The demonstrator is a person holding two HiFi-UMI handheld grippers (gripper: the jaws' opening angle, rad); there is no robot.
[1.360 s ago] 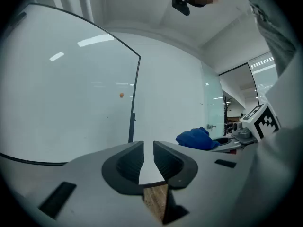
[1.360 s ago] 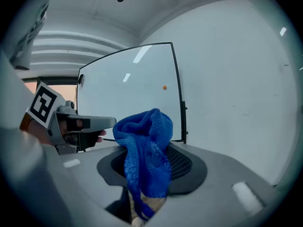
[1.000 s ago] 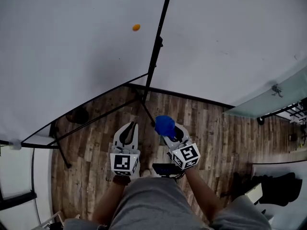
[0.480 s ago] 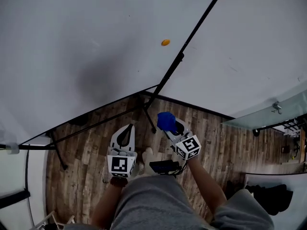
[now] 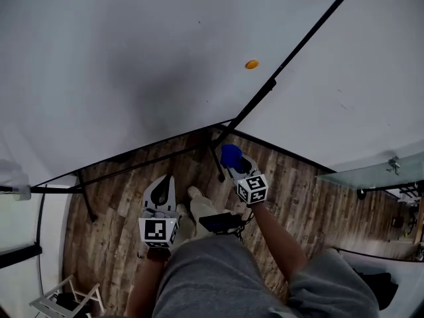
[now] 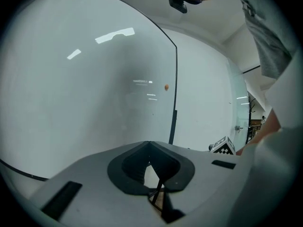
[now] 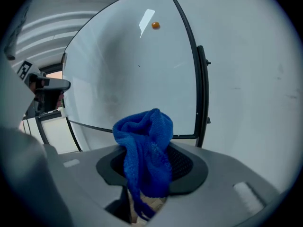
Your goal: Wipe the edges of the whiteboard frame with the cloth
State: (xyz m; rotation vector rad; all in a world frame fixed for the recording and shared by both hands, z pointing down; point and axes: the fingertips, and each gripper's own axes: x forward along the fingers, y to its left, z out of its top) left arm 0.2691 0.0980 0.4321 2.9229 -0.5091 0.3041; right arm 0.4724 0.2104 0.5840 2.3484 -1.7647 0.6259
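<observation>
1. Large white whiteboard [image 5: 132, 58] with a thin black frame [image 5: 298, 50]: it fills the upper part of your head view, its lower corner just beyond your grippers.
2. Small round orange magnet [image 5: 252, 64]: on the board face, near the frame's side edge.
3. Bunched blue knitted cloth [image 7: 144, 150]: pinched in your right gripper [image 7: 151, 169], whose jaws are closed on its middle. One lump stands above the tips and a tail hangs below. It is close to the frame's lower corner, and contact cannot be made out.
4. Left gripper [image 6: 149, 145]: jaws meet tip to tip with nothing between them, held beside the right one.
5. Dark wood-plank floor [image 5: 298, 197]: beneath both grippers.
</observation>
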